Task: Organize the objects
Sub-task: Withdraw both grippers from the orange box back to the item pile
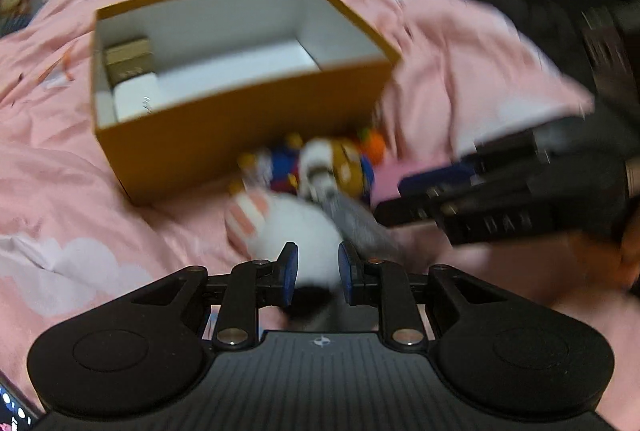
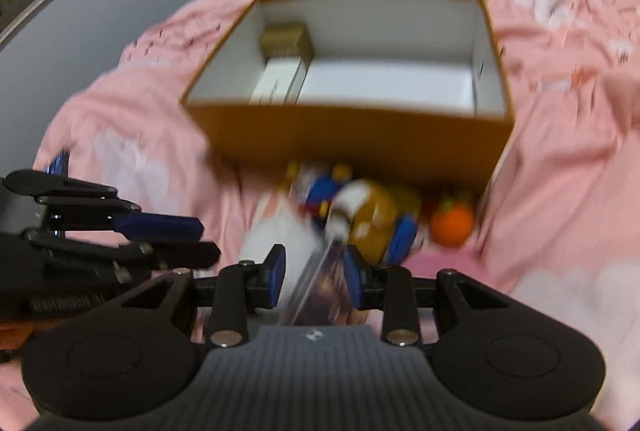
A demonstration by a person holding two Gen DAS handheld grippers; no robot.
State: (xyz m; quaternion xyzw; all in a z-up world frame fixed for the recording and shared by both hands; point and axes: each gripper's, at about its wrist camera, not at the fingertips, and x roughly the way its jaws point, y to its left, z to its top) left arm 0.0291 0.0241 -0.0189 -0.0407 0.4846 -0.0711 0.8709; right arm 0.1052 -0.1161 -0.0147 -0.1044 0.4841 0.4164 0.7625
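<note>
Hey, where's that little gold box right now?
The little gold box sits inside the open cardboard box on the pink bedspread, in its far left corner in both wrist views, behind a white box.

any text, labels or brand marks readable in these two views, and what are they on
Nothing can be read as words; both views are motion-blurred.
Small white emblem on each hand-held gripper's body: a logo shape only, no letters legible.
Dark marks on the white carton inside the orange box: too blurred to read.
Gold carton behind it: print too blurred.
Card between the right pads: picture only, unreadable.
</note>
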